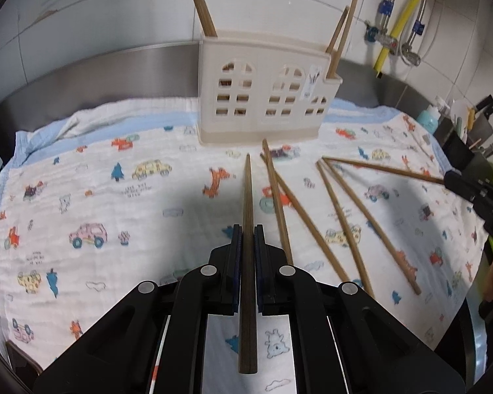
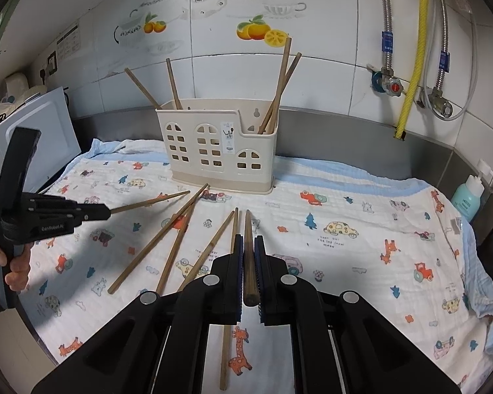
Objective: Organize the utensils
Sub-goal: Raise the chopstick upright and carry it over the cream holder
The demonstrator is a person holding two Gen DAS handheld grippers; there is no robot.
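A beige utensil holder (image 1: 263, 92) (image 2: 220, 144) stands on a cartoon-print cloth (image 1: 115, 197) (image 2: 345, 262), with wooden chopsticks (image 2: 284, 78) upright in its compartments. My left gripper (image 1: 248, 229) (image 2: 106, 211) is shut on a dark chopstick (image 1: 248, 190) (image 2: 151, 202) whose tip points toward the holder's base. My right gripper (image 2: 249, 239) (image 1: 448, 177) is shut on another chopstick (image 2: 248, 229) (image 1: 378, 167). Several loose chopsticks (image 1: 338, 223) (image 2: 157, 243) lie fanned on the cloth between the two grippers.
A teal soap bottle (image 2: 468, 197) and a knife block (image 1: 486, 108) stand at the right end of the counter. A white appliance (image 2: 33, 131) sits at the left. Pipes and valves (image 2: 410, 52) run down the tiled wall. A hand (image 2: 16, 269) grips the left tool.
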